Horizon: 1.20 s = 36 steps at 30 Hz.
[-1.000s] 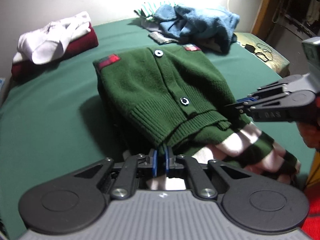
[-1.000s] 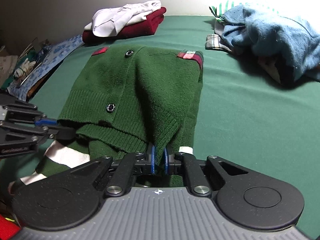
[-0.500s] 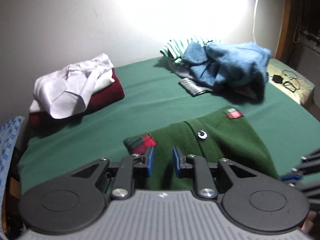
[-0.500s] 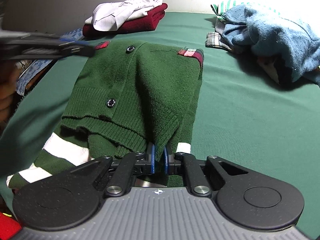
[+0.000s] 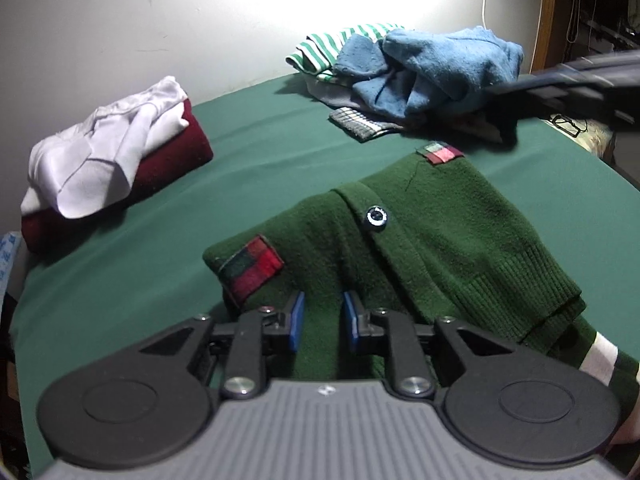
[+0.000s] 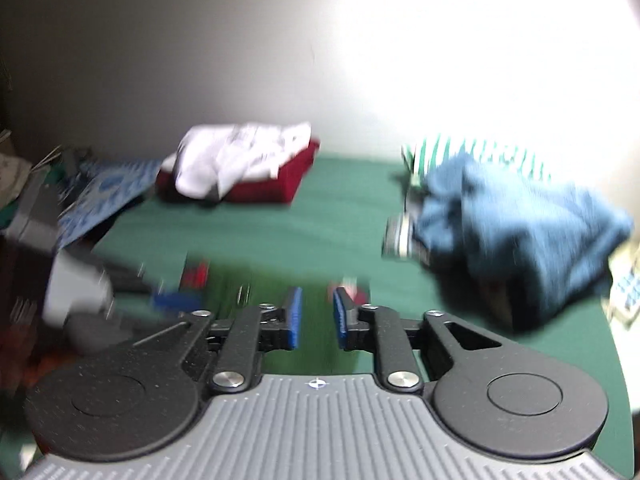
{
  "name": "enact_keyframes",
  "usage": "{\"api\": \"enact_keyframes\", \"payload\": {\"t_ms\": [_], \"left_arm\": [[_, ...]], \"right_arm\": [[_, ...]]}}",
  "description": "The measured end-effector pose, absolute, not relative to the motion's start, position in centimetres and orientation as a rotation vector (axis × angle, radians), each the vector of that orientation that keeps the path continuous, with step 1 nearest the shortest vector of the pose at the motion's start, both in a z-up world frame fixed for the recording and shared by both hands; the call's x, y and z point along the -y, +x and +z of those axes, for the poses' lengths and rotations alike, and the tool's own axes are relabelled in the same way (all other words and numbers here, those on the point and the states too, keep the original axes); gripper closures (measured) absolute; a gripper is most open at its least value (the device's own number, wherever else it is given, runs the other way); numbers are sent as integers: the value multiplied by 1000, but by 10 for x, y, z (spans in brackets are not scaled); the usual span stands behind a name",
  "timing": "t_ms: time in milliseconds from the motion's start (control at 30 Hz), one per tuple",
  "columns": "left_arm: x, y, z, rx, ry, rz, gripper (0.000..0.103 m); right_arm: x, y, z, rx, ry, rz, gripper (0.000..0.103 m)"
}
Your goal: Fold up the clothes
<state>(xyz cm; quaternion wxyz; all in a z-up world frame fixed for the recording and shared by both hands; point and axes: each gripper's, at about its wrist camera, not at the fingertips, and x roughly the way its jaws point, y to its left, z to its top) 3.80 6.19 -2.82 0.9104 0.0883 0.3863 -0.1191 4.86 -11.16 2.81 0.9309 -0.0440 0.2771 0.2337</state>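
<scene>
Now both tongs, left (image 5: pixel 321 316) and right (image 6: pixel 316 316), parted above green cardigan (image 5: pixel 420 248).

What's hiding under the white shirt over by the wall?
Under the rumpled white shirt lies a folded dark red garment, resting on the green bedsheet. The shirt covers most of its top, so anything tucked between them cannot be seen.

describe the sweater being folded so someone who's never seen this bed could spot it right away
On the green bed cover, look nearest the cameras, in front of the blue heap and the white-on-maroon stack. The dark green cardigan alone has black buttons and red plaid patches.
</scene>
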Motion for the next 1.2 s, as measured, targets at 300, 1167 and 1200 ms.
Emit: {"api": "enact_keyframes", "payload": {"t_ms": [300, 1167, 1200], "left_arm": [[-65, 33, -30, -788, 210, -277, 81], [-75, 92, -26, -774, 172, -255, 69], [-80, 90, -22, -781, 153, -256, 68]], "right_arm": [[86, 86, -39, -744, -182, 472, 78], [107, 19, -36, -711, -94, 566, 73], [105, 17, -41, -741, -100, 574, 73]]}}
